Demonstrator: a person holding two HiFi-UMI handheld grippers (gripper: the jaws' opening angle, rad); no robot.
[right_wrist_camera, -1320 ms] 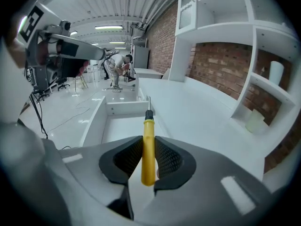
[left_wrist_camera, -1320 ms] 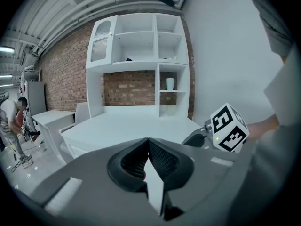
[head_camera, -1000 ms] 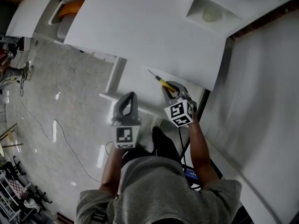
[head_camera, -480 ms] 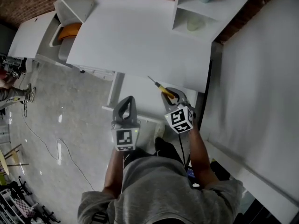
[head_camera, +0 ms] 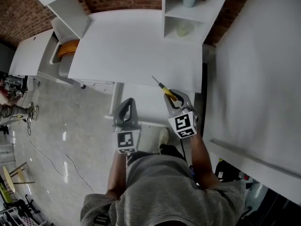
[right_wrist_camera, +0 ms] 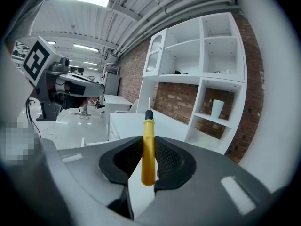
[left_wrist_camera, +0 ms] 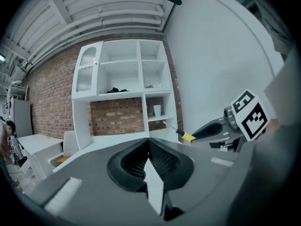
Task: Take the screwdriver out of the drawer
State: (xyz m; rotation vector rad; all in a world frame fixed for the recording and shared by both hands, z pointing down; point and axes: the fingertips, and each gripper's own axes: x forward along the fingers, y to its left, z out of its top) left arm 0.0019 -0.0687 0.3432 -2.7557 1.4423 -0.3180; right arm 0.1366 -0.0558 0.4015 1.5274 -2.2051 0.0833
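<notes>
At the left of the head view, the left gripper (head_camera: 128, 102) hung over the front of the open drawer (head_camera: 143, 108). In its own view its jaws were pressed together with nothing between them, so it was clenched and empty (left_wrist_camera: 148, 149). Set against the pictures from a second before, it had come up with the person's arm and took no part in the grasp.

Just right of it, the screwdriver (head_camera: 165, 87) stood out ahead of the right gripper (head_camera: 173, 95). Its thin shaft reached past the near edge of the white desk (head_camera: 136, 46). The right gripper view showed the yellow handle (right_wrist_camera: 148, 154) pinched between the two ribbed pads, blade pointing away towards the brick wall and the white shelf unit (right_wrist_camera: 207, 74). That gripper was grasping the tool firmly near the handle's rear half.

Over the last second the right gripper had also lifted, and its view now looked across the desktop rather than into the drawer. I judged the screwdriver to be clear of the drawer, so the removal itself looked as good as done. The drawer was still pulled out, and the tool had not yet been set down.
</notes>
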